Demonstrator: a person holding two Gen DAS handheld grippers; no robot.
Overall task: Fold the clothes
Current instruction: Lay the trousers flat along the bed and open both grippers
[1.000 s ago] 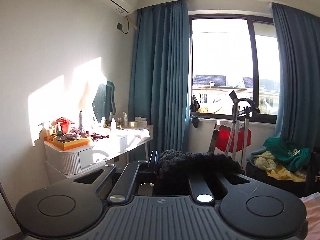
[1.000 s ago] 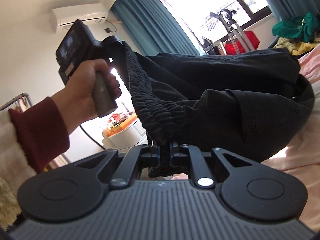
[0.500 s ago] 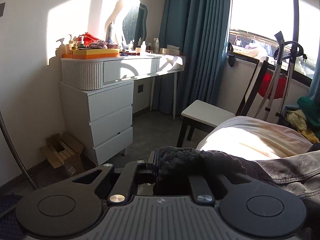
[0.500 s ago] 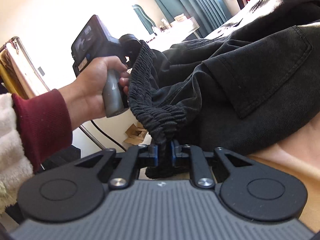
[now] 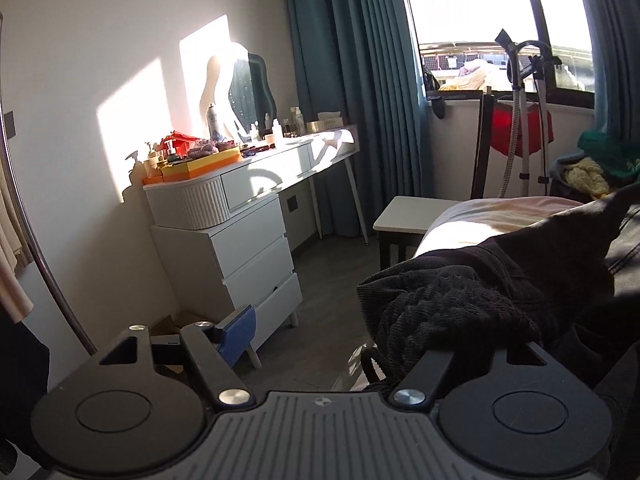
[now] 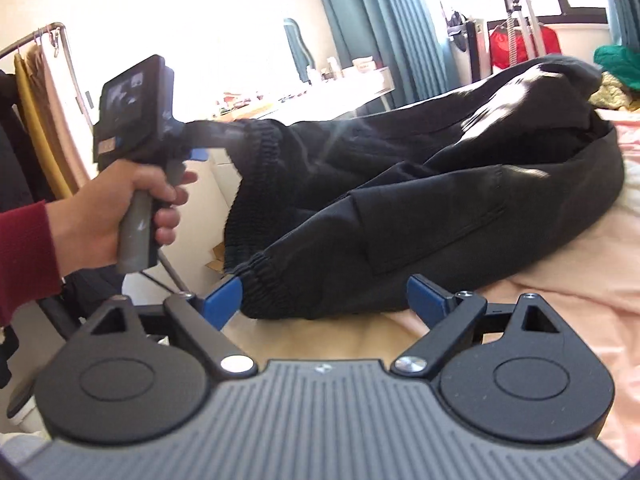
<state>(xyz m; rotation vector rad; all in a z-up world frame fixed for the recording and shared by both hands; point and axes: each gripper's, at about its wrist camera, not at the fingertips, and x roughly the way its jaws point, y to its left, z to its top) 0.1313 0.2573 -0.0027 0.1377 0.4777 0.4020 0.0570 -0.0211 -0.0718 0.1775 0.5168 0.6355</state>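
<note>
Black trousers with an elastic waistband lie in a heap on the pink bed. My right gripper is open, its blue pads on either side of the waistband end, not gripping it. My left gripper is open too; its left blue pad shows, and the waistband drapes over its right finger. In the right wrist view a hand holds the left gripper at the waistband's far end.
A white dresser with bottles and boxes stands by the wall at left. A white stool stands by the bed. A garment steamer and a pile of clothes are by the window. A clothes rack is at the far left.
Both grippers have opened and let go of the waistband. The trousers have come down from the air onto the bed. The left camera has tilted down toward the floor.
</note>
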